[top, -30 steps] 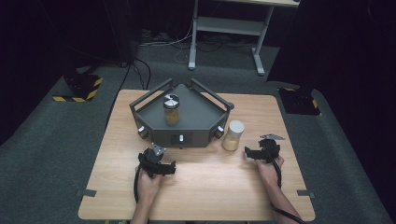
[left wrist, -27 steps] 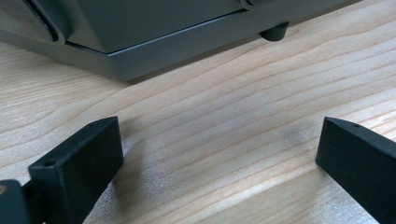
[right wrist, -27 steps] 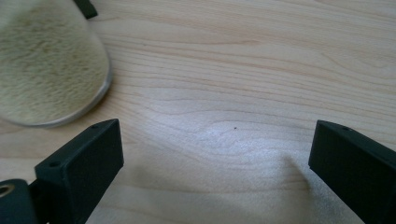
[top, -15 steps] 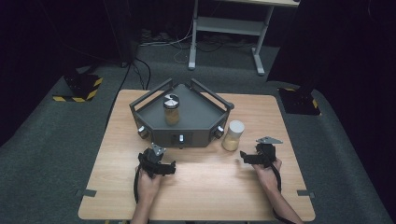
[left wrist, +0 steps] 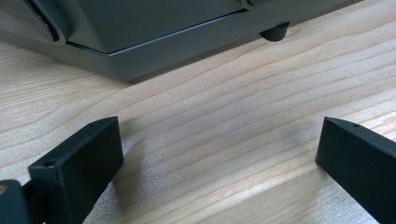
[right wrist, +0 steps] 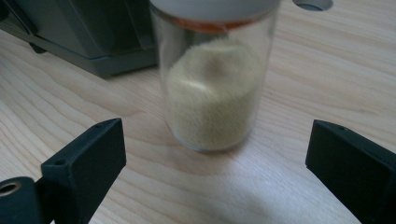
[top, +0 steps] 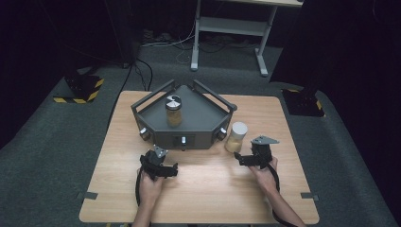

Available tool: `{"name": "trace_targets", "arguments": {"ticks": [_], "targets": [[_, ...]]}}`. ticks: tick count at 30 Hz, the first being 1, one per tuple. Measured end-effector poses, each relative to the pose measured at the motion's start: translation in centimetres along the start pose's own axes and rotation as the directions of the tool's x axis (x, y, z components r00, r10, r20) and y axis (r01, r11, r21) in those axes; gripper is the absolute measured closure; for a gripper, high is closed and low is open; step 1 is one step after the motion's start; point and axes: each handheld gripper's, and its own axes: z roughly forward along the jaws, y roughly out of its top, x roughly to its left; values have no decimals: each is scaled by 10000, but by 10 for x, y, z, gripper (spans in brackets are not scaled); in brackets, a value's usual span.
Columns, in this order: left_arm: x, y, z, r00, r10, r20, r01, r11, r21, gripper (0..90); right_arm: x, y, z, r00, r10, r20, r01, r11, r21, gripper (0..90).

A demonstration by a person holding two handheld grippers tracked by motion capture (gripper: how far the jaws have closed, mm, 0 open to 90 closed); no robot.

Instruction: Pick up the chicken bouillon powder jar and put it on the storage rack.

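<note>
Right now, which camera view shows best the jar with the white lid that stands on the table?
The right gripper view: the jar stands close ahead between the open jaws, its pale grains clear. The high view shows it small, right of the grey device. The left gripper view looks elsewhere.

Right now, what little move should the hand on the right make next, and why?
Probably ease the right hand-held gripper forward a little more, so its jaws come to either side of the clear glass jar of pale yellow powder with a white lid. The jaws are wide open, the jar stands upright on the light wooden table centred just ahead of them, and nothing is gripped yet.
</note>
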Motion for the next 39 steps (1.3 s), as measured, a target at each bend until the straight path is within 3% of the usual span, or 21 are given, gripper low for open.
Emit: {"name": "trace_targets", "arguments": {"ticks": [10, 17, 24, 39], "targets": [[0, 0, 0, 10000, 2, -2, -2, 10000, 3, 7, 3, 18, 4, 9999, -141, -67, 138, 9994, -319, 53], [0, 0, 0, 10000, 0, -4, 0, 10000, 4, 7, 0, 28, -1, 9995, -149, -273, 124, 9958, -912, 62], [0, 0, 0, 10000, -1, -2, 1, 10000, 3, 6, -1, 39, 1, 9991, -245, -339, 211, 9949, -987, 87], [0, 0, 0, 10000, -3, -4, 3, 10000, 1, 6, 0, 44, 6, 9997, -66, -236, 39, 9935, -1139, 198]]}}
